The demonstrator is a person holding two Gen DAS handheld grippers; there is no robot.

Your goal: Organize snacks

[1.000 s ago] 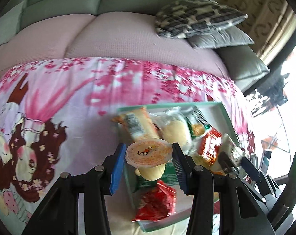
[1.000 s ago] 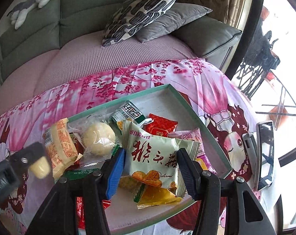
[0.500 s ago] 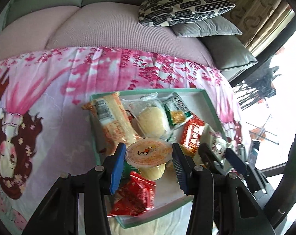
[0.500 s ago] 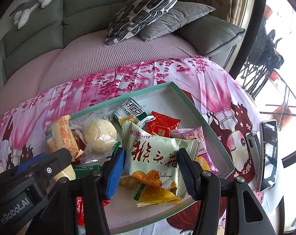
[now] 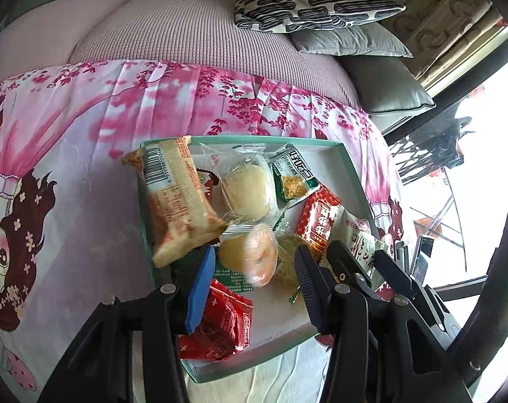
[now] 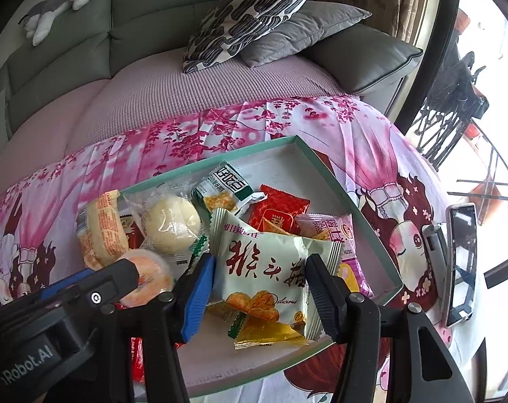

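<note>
**A:** Beneath both sets of jaws sits the snack tray, a shallow teal-rimmed box with a white floor, resting on the pink printed blanket. What's biggest inside it?

**B:** Ahead and left of the left gripper lies the long orange bread packet, a puffy film wrap that overhangs the tray's edge. Next down, between the right gripper's jaws, is the pale green chip bag: air-filled, crinkly and light. The jaws flank it closely, though I cannot tell whether they press it or have let go. I'd take it across the flat middle; the crimped ends would slip, and a hard squeeze would likely crush the crisps.

**A:** And the left jaws?

**B:** Spread apart. The jelly cup is blurred just ahead of them, tipped on its side and touching neither pad, apparently free of the grip. It's a small stiff plastic cup with an orange foil lid, smooth and round, so probably apt to roll. Best held across the rim.

**A:** Smaller things?

**B:** Beyond the left jaws is a soft round bun in clear wrap; below them, a glossy red sachet.
</note>
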